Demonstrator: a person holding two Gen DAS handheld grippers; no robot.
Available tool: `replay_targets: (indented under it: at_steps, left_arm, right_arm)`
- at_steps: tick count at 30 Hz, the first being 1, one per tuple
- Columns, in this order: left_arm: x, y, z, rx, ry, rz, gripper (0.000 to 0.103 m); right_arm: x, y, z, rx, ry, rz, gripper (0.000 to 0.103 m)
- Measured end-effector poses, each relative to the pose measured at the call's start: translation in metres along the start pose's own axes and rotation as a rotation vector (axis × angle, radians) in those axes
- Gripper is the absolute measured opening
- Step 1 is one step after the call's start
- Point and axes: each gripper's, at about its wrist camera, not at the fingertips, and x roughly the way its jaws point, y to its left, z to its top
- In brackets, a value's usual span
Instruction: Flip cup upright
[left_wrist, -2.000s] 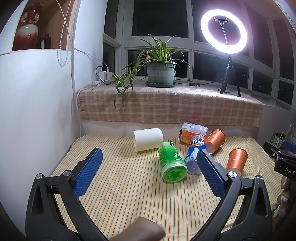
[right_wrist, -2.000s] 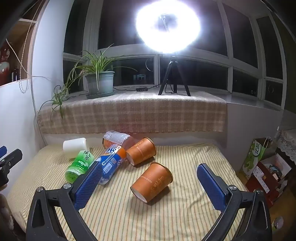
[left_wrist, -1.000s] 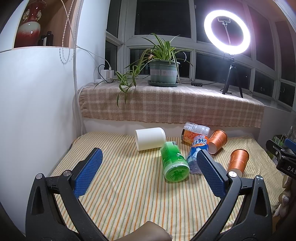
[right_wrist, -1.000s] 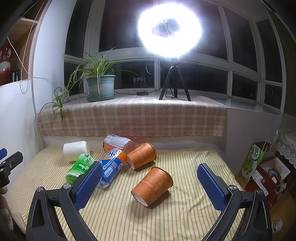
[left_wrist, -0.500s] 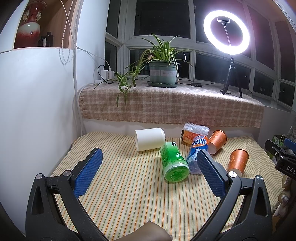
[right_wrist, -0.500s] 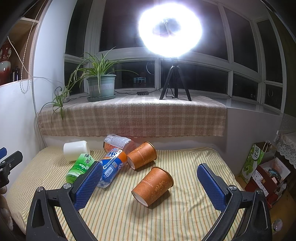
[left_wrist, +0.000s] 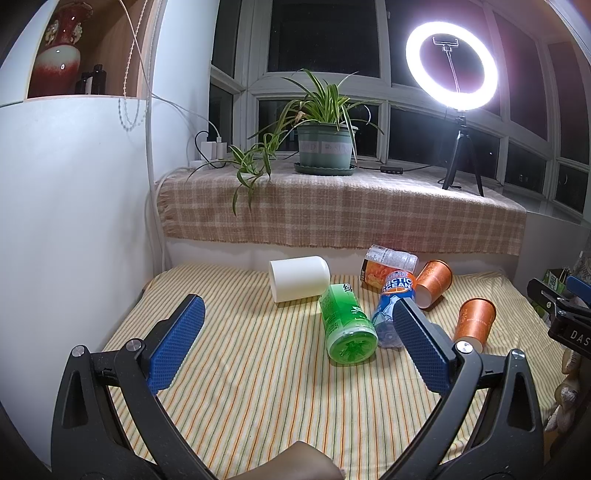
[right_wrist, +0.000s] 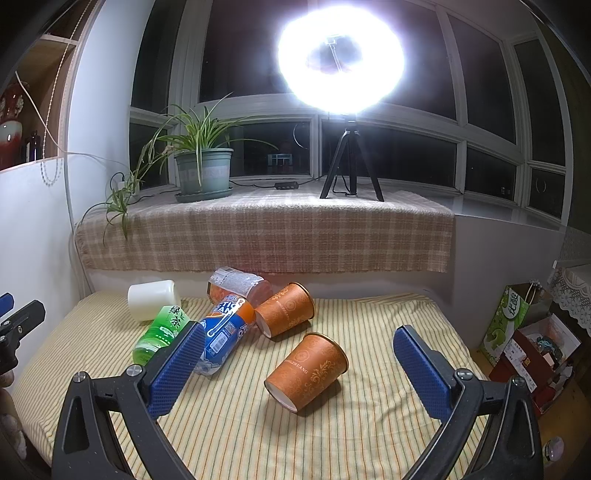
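Two orange paper cups lie on their sides on the striped cloth. The near cup (right_wrist: 306, 371) lies just ahead of my right gripper (right_wrist: 299, 362), which is open and empty above the cloth. The far cup (right_wrist: 286, 314) lies behind it, next to the bottles. Both show in the left wrist view, near cup (left_wrist: 474, 319) and far cup (left_wrist: 434, 282). A white cup (left_wrist: 298, 277) lies on its side at the back left. My left gripper (left_wrist: 295, 336) is open and empty, short of the green bottle (left_wrist: 345, 326).
A blue soda bottle (right_wrist: 227, 334), a green tea bottle (right_wrist: 162, 328) and a clear orange-label bottle (right_wrist: 236, 282) lie among the cups. A checked-cloth sill (right_wrist: 258, 229) carries a potted plant (right_wrist: 203, 170) and a ring light (right_wrist: 340, 62). A white wall (left_wrist: 74, 221) stands left; bags (right_wrist: 517, 332) stand right.
Both views have shifted only slightly; the grippers stay open and the cups and bottles have not moved.
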Motion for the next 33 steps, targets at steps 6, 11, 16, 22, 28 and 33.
replay_targets:
  at_steps: [6, 11, 16, 22, 28, 33]
  left_arm:
    - [0.0, 0.0, 0.0, 0.001, 0.0, 0.0, 0.103]
    - [0.0, 0.001, 0.0, 0.0, 0.0, -0.001, 0.103]
    - [0.0, 0.0, -0.001, 0.0, 0.0, 0.0, 0.103]
    - [0.0, 0.0, -0.001, 0.0, 0.0, 0.0, 0.103]
    - [0.0, 0.001, 0.0, 0.0, 0.0, 0.004, 0.103]
    - [0.003, 0.004, -0.002, -0.004, 0.007, 0.017, 0.103]
  right_arm:
    - [0.0, 0.001, 0.0, -0.001, -0.001, -0.002, 0.103]
    - [0.0, 0.001, 0.0, -0.002, -0.001, -0.002, 0.103]
    - [0.0, 0.002, 0.0, -0.003, 0.0, 0.001, 0.103]
    - [0.002, 0.007, 0.0, -0.011, 0.0, 0.008, 0.103]
    - [0.004, 0.008, -0.002, -0.016, 0.0, 0.016, 0.103]
    - [0.009, 0.012, -0.002, -0.029, 0.004, 0.034, 0.103]
